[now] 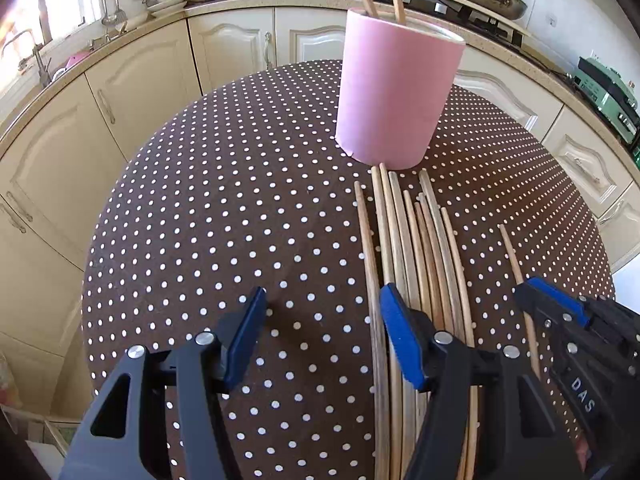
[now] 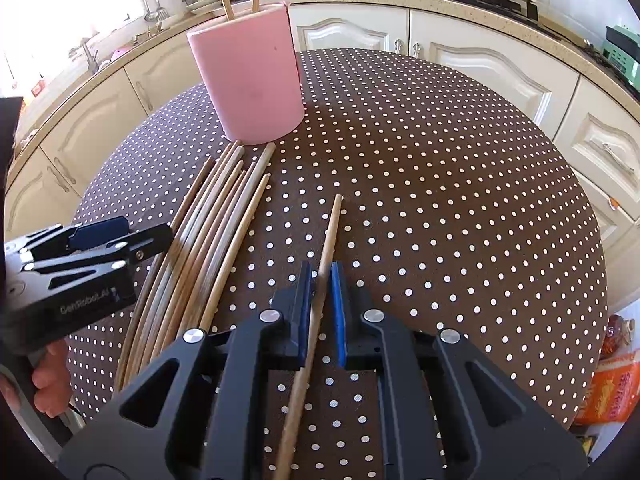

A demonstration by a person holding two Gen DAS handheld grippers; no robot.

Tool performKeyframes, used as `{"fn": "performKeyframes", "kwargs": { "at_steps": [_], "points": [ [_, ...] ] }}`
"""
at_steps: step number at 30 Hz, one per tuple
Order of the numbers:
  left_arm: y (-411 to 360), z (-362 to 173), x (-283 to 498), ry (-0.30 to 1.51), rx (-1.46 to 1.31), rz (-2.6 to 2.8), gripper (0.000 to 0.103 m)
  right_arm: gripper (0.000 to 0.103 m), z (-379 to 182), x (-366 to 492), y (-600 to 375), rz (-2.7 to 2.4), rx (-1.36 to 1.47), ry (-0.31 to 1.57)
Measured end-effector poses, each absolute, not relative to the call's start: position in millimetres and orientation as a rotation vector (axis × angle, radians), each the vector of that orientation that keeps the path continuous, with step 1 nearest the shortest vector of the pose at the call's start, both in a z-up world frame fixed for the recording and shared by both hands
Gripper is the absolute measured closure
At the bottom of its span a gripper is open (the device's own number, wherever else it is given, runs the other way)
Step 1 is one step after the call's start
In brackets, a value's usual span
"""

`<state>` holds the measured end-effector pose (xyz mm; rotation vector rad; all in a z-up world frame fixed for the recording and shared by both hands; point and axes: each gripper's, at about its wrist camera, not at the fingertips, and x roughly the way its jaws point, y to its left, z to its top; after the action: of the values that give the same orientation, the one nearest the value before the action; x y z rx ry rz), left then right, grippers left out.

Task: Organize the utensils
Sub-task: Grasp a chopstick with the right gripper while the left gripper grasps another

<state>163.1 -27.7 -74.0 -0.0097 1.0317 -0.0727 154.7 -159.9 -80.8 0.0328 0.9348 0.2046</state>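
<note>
My right gripper (image 2: 321, 280): clamped on one chopstick (image 2: 329, 232). My left gripper (image 1: 322, 312): jaws apart, empty, beside chopstick pile (image 1: 416, 240). Pink cup (image 1: 394, 92): two chopsticks inside.

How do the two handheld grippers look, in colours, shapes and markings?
Both are black, angular frames with triangular cut-outs and round silver pins. The left gripper has blue pads on its jaws; "GenRobot.AI" is printed on its side. The right gripper has the same blue pads, and white letters "DAS" on its body.

Pink cup (image 1: 394, 96), pale wooden chopsticks (image 1: 416, 248), brown white-dotted tablecloth (image 1: 240, 208), cream cabinets (image 1: 132, 92), blue-padded black tongs (image 2: 322, 292).
</note>
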Motion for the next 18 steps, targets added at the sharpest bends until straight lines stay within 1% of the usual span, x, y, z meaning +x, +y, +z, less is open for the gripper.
{"fn": "performKeyframes", "kwargs": {
  "at_steps": [3, 6, 7, 8, 9, 11, 12, 13, 14, 16, 18],
  "points": [
    [-37.9, -74.8, 171.8, 1.045, 0.053, -0.039, 0.043, 0.092, -79.9, 154.7, -158.7, 0.203, 0.026, 0.935],
    [-42.8, -74.2, 177.0, 1.053, 0.055, -0.042, 0.043, 0.092, -79.0, 155.5, -159.5, 0.209, 0.028, 0.946],
    [-42.3, -74.2, 178.9, 1.054, 0.047, -0.052, 0.045, 0.092, -78.6, 155.9, -159.5, 0.213, 0.032, 0.953],
    [-41.5, -73.7, 179.9, 1.051, 0.051, -0.059, 0.05, 0.091, -78.5, 156.8, -160.4, 0.221, 0.037, 0.962],
    [-40.0, -73.3, 179.9, 1.05, 0.058, -0.069, 0.055, 0.086, -77.7, 158.4, -162.6, 0.244, 0.052, 0.98],
    [-36.7, -71.9, 180.3, 1.062, 0.077, -0.092, 0.074, 0.071, -75.7, 161.6, -166.0, 0.309, 0.081, 1.024],
    [-34.2, -71.5, 181.9, 1.072, 0.08, -0.099, 0.078, 0.047, -74.5, 163.0, -166.6, 0.322, 0.081, 1.045],
    [-33.1, -70.6, 184.4, 1.089, 0.09, -0.102, 0.085, 0.033, -72.8, 164.7, -166.9, 0.315, 0.067, 1.061],
    [-32.1, -70.3, 185.6, 1.104, 0.1, -0.11, 0.091, 0.033, -71.1, 166.0, -166.4, 0.308, 0.049, 1.069],
    [-28.7, -69.4, 188.7, 1.148, 0.108, -0.135, 0.093, 0.033, -67.7, 173.4, -167.1, 0.305, 0.016, 1.111],
    [-16.7, -66.1, 190.1, 1.187, 0.104, -0.152, 0.094, 0.033, -68.6, 184.9, -173.2, 0.3, 0.052, 1.2]
  ]
}}
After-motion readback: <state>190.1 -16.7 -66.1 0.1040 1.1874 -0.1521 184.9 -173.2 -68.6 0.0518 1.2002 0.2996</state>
